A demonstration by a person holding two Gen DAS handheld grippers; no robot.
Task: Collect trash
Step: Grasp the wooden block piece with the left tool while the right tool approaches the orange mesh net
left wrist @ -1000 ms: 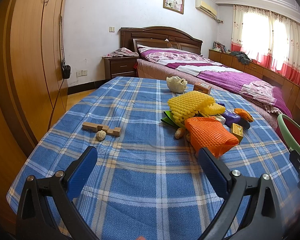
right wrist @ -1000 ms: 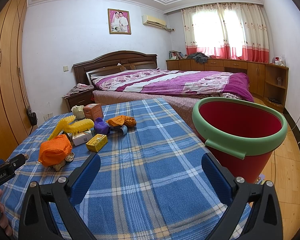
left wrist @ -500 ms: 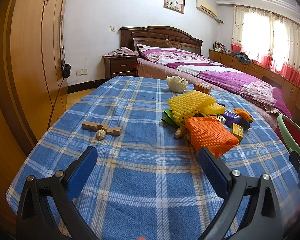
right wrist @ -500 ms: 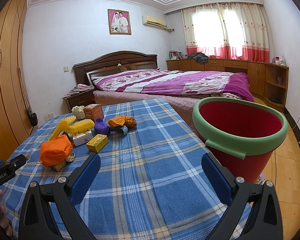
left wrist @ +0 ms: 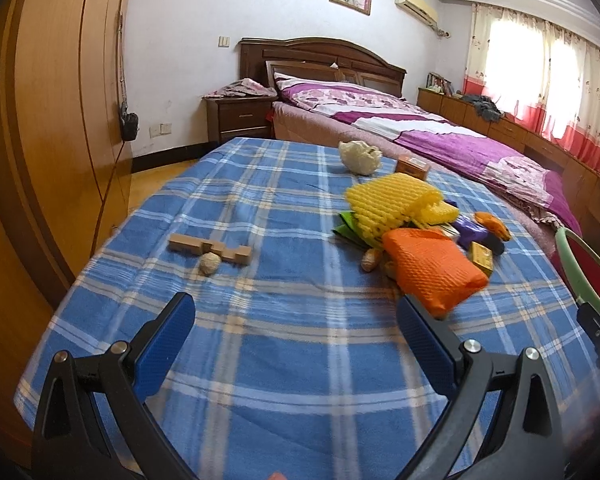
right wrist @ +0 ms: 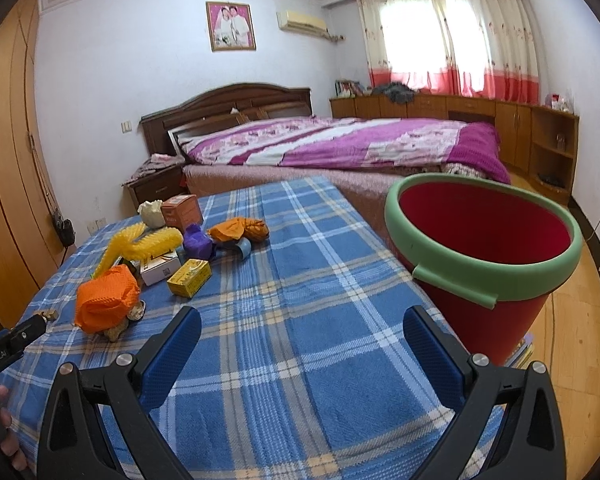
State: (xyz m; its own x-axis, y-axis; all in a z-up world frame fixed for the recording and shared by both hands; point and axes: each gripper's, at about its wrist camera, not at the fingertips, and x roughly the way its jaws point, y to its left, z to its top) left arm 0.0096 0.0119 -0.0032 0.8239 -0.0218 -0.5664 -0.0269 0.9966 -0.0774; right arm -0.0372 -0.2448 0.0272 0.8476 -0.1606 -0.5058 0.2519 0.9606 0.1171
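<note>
A heap of trash lies on the blue plaid cloth (left wrist: 292,320): an orange foam net (left wrist: 432,272) (right wrist: 106,298), a yellow foam net (left wrist: 388,204) (right wrist: 144,246), a small yellow box (right wrist: 189,277), a white box (right wrist: 160,268), a purple wrapper (right wrist: 198,242), orange peel (right wrist: 240,230), a brown carton (right wrist: 181,211) and a white crumpled wad (left wrist: 358,155). Apart to the left lie wooden blocks (left wrist: 210,249) and a walnut (left wrist: 210,263). My left gripper (left wrist: 296,322) is open, its right finger close to the orange net. My right gripper (right wrist: 302,338) hangs open and empty over the cloth. A red bucket with a green rim (right wrist: 484,256) stands right of the table.
A bed with a purple cover (right wrist: 340,148) lies beyond the table. Wooden wardrobes (left wrist: 60,100) line the left wall, and a nightstand (left wrist: 240,118) stands by the headboard. Low cabinets (right wrist: 500,120) run under the window. Wooden floor (right wrist: 572,320) shows to the right of the bucket.
The left wrist view has shifted a little, with the orange net now nearer my left gripper's right finger. My right gripper has swung slightly; both stay open.
</note>
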